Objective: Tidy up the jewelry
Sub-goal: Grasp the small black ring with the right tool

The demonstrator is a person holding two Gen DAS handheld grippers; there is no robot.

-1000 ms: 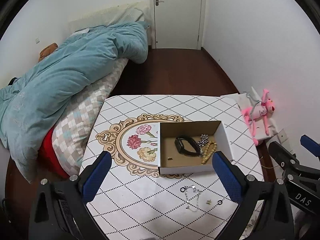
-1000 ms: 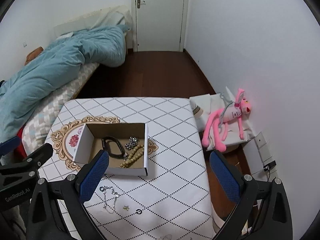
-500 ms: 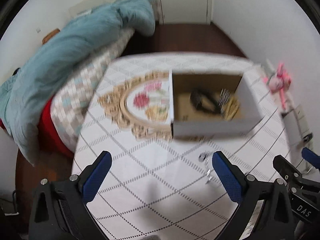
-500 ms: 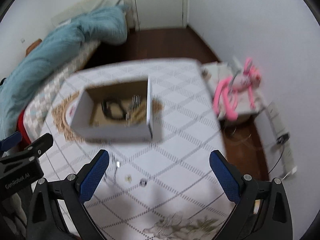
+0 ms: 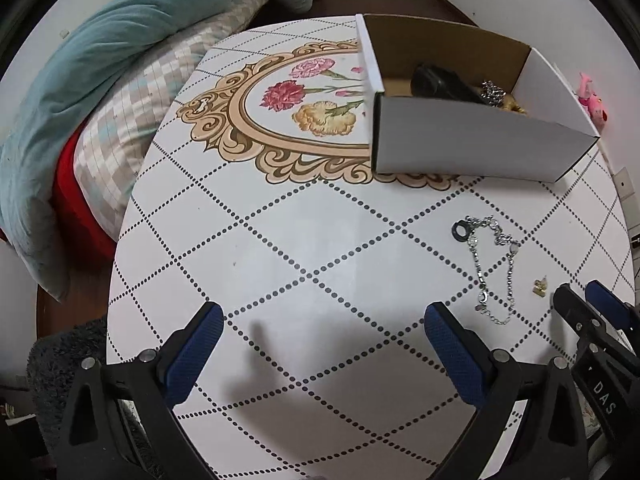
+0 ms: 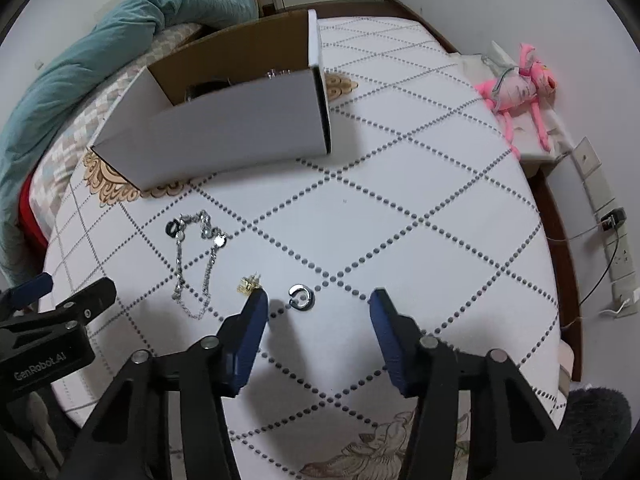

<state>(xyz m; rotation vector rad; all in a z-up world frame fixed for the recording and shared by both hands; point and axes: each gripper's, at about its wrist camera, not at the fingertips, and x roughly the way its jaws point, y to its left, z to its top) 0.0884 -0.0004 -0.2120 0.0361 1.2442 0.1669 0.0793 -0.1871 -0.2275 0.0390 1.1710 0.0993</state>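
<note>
- Hovering low at the bottom of the right wrist view, the right gripper [image 6: 318, 304] has its jaws spread wide and empty, with the small silver ring [image 6: 301, 297] on the table [image 6: 420, 200] just ahead of the gap between the blue pads.
- My judgement is that the ring is the piece in hand; centring it between the pads before closing matters, since so flat and thin a piece could skid away on the smooth tabletop.
- The left pad tip sits almost against a small gold earring [image 6: 249, 283], so lowering straight down should avoid nudging it.
- At the bottom of the left wrist view, the left gripper [image 5: 320, 320] is likewise wide open and holds nothing, over bare tabletop.
- Further up, left of centre in the right view, a silver chain bracelet [image 6: 196, 256] lies loose on the table, a small dark ring [image 6: 173, 227] touching its upper end.
- Beyond these, in the upper left, stands the open white cardboard box [image 6: 240, 128], well apart from the loose pieces.
- In the left view, at the upper right, the box holds a black band [image 5: 440, 82], a sparkly silver piece [image 5: 493, 90] and some tan beads [image 5: 516, 107], partly hidden by the near wall.
</note>
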